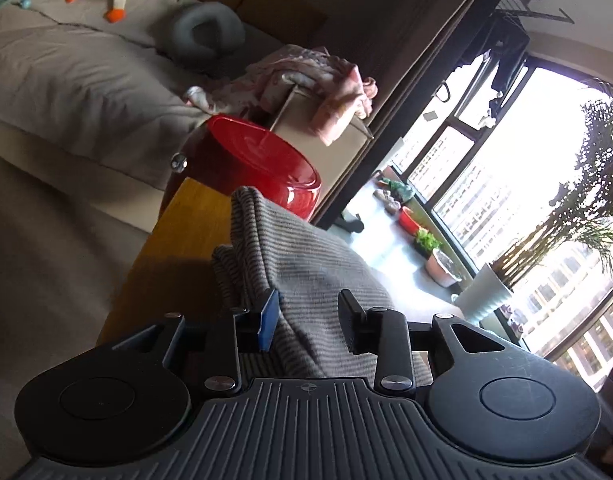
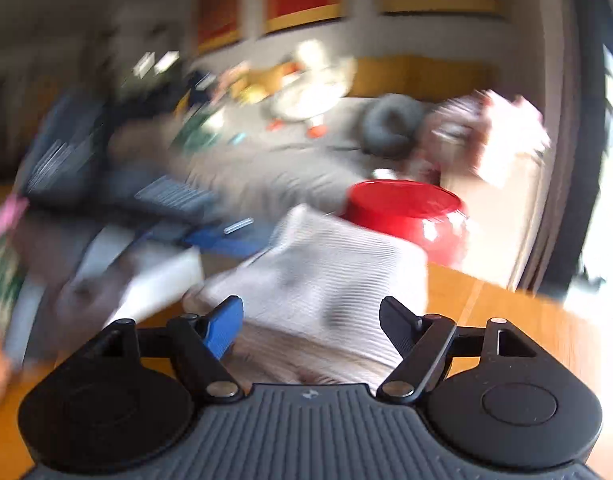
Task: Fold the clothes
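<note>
Past the left gripper (image 1: 308,320), potted plants (image 1: 506,272).

The striped garment (image 1: 306,264) lies on the table (image 1: 178,240), with the bucket (image 1: 262,164) behind it.

Both views close, low, sharing red bucket (image 1: 262,164)

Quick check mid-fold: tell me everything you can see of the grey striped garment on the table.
The grey finely striped knit garment looks soft and ribbed, bunched into a thick, rumpled, partly folded stack. It lies on the orange wooden table, its far end towards the glossy red round tub behind. The left gripper is open, fingers either side of a raised fold without pinching it. The right gripper is open too, hovering at the garment's near edge; that view is motion-blurred, so contact is unclear.
</note>
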{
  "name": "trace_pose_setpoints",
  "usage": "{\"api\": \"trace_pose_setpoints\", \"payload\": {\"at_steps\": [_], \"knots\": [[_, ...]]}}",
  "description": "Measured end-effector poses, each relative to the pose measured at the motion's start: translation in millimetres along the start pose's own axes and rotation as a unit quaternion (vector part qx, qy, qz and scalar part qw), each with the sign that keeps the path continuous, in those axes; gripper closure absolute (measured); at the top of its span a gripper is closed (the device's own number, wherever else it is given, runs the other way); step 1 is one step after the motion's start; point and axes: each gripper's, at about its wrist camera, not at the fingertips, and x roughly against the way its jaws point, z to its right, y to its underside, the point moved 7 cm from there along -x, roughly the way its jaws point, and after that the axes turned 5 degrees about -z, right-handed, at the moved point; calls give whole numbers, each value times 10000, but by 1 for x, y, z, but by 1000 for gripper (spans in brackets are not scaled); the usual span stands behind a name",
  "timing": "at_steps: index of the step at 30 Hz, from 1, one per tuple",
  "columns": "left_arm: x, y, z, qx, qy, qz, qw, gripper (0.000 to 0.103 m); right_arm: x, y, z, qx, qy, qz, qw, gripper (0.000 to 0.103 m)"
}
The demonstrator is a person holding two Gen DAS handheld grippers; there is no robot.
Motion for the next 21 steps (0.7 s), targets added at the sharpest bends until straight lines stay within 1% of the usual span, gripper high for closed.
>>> {"api": "trace_pose_setpoints", "payload": {"at_steps": [1,3,5,6,7,8,10,11,13,15,16,17,18,21], "knots": [[-1,6,1,-2,13,-101,9999,68,2,-1,4,-118,14,45,9999,25],[-9,18,1,-16,-2,-293,9996,67,-9,4,27,-730,-79,-94,9973,22],[-17,22,-3,-10,-46,-364,9993,66,-24,17,43,-1342,-266,-370,9899,22],[-19,22,-5,40,8,-374,9993,66,-32,22,47,-1577,-393,-497,9855,24],[-20,21,-7,82,59,-381,9992,66,-35,25,47,-1688,-454,-512,9833,26],[-21,19,-9,89,80,-385,9992,66,-33,23,44,-1618,-498,-450,9845,29],[-25,18,-13,77,91,-375,9992,66,-28,16,37,-1380,-565,-322,9883,30],[-28,18,-15,120,132,-379,9991,63,-25,13,35,-1271,-574,-281,9898,32],[-34,19,-17,214,229,-392,9987,62,-32,18,40,-1216,-370,-434,9909,33],[-36,21,-15,146,207,-337,9991,61,-41,26,46,-1185,-133,-623,9909,33],[-35,22,-13,69,149,-308,9994,61,-43,28,48,-1246,-119,-638,9901,32],[-34,23,-11,38,95,-291,9995,61,-43,30,51,-1333,-145,-624,9890,27],[-31,24,-10,45,41,-280,9996,61,-44,33,53,-1421,-170,-610,9878,24],[-21,29,-5,62,-156,-226,9996,61,-43,39,57,-1615,-220,-548,9851,22]]}}
